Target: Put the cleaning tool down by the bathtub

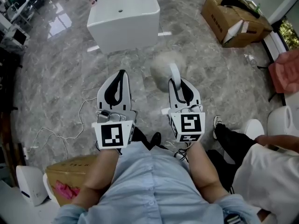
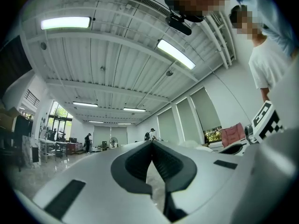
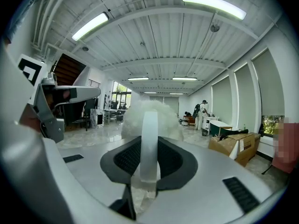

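The cleaning tool is a white fluffy duster head (image 1: 161, 65) on a flat white handle (image 1: 175, 74). My right gripper (image 1: 176, 81) is shut on that handle, with the fluffy head just beyond its tips, above the marble floor. In the right gripper view the handle (image 3: 149, 141) stands upright between the dark pads and the fluffy head (image 3: 149, 113) rises behind it. The white bathtub (image 1: 124, 15) stands farther ahead, up and to the left. My left gripper (image 1: 122, 73) hangs beside the right one, shut and empty; its tips (image 2: 152, 143) meet in the left gripper view.
An open cardboard box (image 1: 233, 20) lies at the far right. Another box (image 1: 70, 169) with pink stuff sits at my lower left, by a white device (image 1: 30, 183). A thin white cable (image 1: 70, 134) trails over the floor. A person in white (image 1: 266, 169) stands close on my right.
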The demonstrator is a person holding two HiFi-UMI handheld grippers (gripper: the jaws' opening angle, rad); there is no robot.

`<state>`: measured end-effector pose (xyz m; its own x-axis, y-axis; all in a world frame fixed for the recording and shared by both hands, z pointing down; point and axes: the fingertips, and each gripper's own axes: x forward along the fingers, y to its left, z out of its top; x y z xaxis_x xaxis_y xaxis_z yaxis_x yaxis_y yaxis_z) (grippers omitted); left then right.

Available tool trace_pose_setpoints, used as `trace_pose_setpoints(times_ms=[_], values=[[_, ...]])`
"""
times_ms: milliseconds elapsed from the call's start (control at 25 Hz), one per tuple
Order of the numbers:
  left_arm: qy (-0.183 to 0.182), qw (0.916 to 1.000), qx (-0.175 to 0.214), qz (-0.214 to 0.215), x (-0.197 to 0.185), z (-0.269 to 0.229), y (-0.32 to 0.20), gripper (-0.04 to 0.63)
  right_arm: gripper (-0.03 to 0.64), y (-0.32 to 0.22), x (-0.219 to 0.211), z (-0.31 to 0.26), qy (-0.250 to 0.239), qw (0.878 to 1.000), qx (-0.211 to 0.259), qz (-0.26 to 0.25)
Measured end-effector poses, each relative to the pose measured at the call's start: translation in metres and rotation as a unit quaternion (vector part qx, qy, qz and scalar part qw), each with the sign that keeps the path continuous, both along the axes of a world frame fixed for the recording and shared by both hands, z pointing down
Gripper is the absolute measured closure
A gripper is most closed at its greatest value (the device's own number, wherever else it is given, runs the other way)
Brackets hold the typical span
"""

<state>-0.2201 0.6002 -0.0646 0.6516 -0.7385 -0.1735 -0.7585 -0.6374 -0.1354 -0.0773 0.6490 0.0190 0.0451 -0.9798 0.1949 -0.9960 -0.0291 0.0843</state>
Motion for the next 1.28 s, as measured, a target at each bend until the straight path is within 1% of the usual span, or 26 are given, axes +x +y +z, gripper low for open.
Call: trace_pose_setpoints(times_ms=[80, 240, 400, 600, 800, 880, 1080, 1200, 1280], values=[[0.002, 1.0000, -0.001, -0.006, 0.006, 0.002, -0.006, 0.581, 0.522, -0.002, 0.008, 0.003, 0.000, 1.000, -0.005, -0.001], [-0.007, 0.9998, -0.011, -0.015, 0.015, 0.015, -0.020, 0.581, 0.522, -0.011, 0.022, 0.015, -0.003, 1.000, -0.020, -0.001], [-0.003, 0.9996, -0.019, -0.022, 0.021, 0.021, -0.052, 0.581, 0.522, -0.037, 0.033, 0.023, -0.002, 1.000, -0.027, -0.001], [-0.004, 0.9993, -0.025, -0.026, 0.034, 0.029, -0.115, 0.581, 0.522, -0.095, 0.051, 0.032, 0.000, 0.999, -0.036, -0.001], [-0.007, 0.9991, -0.033, -0.027, 0.046, 0.037, -0.193, 0.581, 0.522, -0.168, 0.065, 0.040, 0.001, 0.999, -0.042, -0.003], [-0.002, 0.9992, -0.034, -0.023, 0.054, 0.034, -0.223, 0.581, 0.522, -0.197, 0.072, 0.037, -0.001, 0.999, -0.042, 0.002], [0.000, 0.9997, -0.018, -0.015, 0.066, 0.022, -0.285, 0.581, 0.522, -0.261, 0.086, 0.028, 0.000, 0.999, -0.031, 0.011], [0.012, 0.9997, -0.020, -0.011, 0.071, 0.014, -0.316, 0.581, 0.522, -0.294, 0.090, 0.020, 0.004, 1.000, -0.023, 0.014], [0.008, 0.9998, -0.013, -0.011, 0.072, 0.013, -0.332, 0.581, 0.522, -0.311, 0.092, 0.016, 0.008, 1.000, -0.016, 0.015]])
